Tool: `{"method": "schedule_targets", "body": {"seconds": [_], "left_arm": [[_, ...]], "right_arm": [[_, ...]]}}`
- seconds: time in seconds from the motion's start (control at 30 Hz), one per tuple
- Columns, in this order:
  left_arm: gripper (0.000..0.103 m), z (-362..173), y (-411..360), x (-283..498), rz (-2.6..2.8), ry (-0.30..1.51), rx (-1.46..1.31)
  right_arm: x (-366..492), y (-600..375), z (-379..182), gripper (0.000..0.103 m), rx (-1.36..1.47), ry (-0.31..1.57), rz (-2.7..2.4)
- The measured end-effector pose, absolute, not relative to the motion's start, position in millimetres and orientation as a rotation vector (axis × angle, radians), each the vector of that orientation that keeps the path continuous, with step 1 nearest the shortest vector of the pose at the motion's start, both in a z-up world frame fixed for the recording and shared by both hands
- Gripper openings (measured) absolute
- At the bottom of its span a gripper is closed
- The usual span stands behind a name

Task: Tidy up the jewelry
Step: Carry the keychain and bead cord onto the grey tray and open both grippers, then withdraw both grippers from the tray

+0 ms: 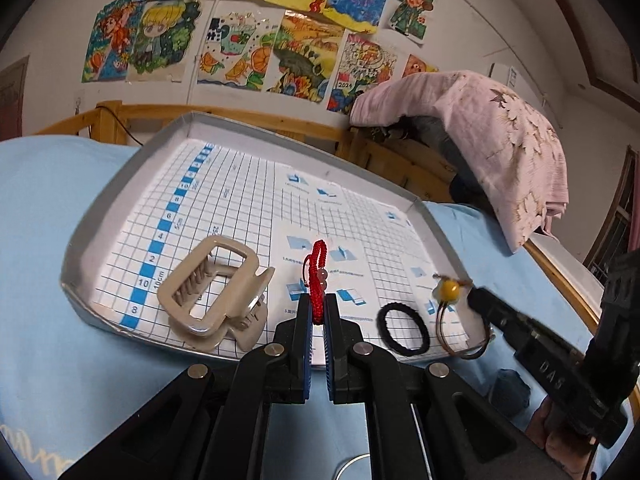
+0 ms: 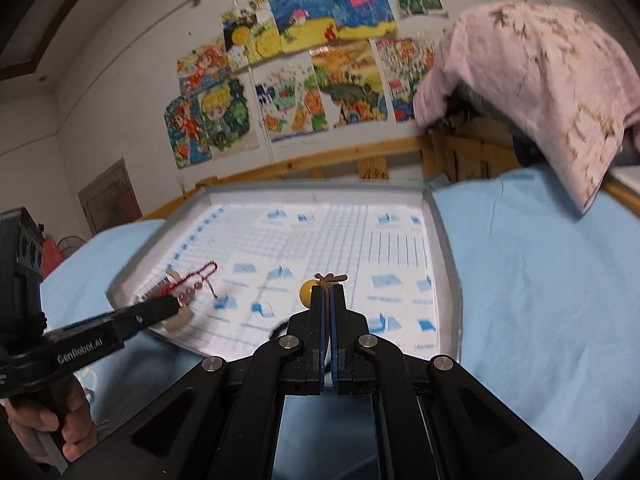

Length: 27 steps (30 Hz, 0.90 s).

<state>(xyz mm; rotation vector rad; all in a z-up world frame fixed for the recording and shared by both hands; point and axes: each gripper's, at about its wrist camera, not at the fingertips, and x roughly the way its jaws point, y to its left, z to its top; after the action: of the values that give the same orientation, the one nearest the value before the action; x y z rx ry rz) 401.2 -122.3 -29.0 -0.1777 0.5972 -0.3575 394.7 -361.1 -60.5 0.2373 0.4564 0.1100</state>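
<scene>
A grey tray (image 1: 104, 200) lined with blue-grid paper lies on a light-blue bed. My left gripper (image 1: 318, 308) is shut on a red braided bracelet (image 1: 318, 264) with pale beads, held upright over the tray's near edge. My right gripper (image 2: 329, 292) is shut on a brown cord bracelet with a yellow bead (image 2: 307, 291); the same bead (image 1: 450, 289) shows in the left wrist view at the tray's right near corner. A beige hair claw clip (image 1: 212, 292) and a black hair tie (image 1: 402, 328) lie in the tray. The red bracelet (image 2: 196, 280) also shows in the right wrist view.
A pink quilt (image 1: 500, 140) hangs over a wooden bed rail (image 1: 256, 120) at the back right. Children's drawings (image 1: 240, 40) cover the wall. The tray's far half (image 2: 320, 232) holds only the grid paper. A hand (image 2: 52, 420) holds the left gripper's handle.
</scene>
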Motion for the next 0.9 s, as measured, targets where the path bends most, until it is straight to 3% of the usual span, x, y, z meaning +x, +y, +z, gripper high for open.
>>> {"method": "schedule_targets", "body": {"seconds": [0.37, 0.43, 0.5, 0.53, 0.6, 0.67, 0.8, 0.83, 0.9], "left_arm": [[0.007, -35.5, -128.7, 408.2, -0.320, 0.629, -0.149], [0.016, -33.6, -130.3, 406.1, -0.318, 0.625, -0.143], [0.037, -29.6, -129.9, 401.0, -0.299, 0.604, -0.141], [0.041, -27.7, -128.7, 398.8, -0.296, 0.594, -0.147], [0.058, -22.2, -125.7, 391.6, -0.291, 0.570, -0.166], [0.063, -16.0, -123.4, 384.4, -0.275, 0.545, -0.173], [0.085, 2.3, -117.9, 362.8, -0.243, 0.489, -0.169], [0.087, 6.5, -116.5, 359.0, -0.240, 0.477, -0.172], [0.094, 17.1, -111.1, 347.0, -0.225, 0.454, -0.180]], "right_arm": [[402.7, -360.4, -81.5, 0.003, 0.256, 0.527, 0.101], [402.2, -362.3, -80.7, 0.003, 0.261, 0.523, 0.100], [399.7, -364.5, -78.2, 0.004, 0.268, 0.515, 0.097], [397.1, -366.1, -76.4, 0.004, 0.271, 0.508, 0.096], [392.5, -369.4, -72.3, 0.011, 0.277, 0.491, 0.087], [386.2, -372.6, -66.6, 0.039, 0.282, 0.464, 0.075], [371.1, -378.9, -50.8, 0.049, 0.297, 0.410, 0.070], [366.3, -378.5, -46.1, 0.057, 0.292, 0.396, 0.066], [360.4, -377.8, -39.2, 0.062, 0.285, 0.380, 0.068]]}}
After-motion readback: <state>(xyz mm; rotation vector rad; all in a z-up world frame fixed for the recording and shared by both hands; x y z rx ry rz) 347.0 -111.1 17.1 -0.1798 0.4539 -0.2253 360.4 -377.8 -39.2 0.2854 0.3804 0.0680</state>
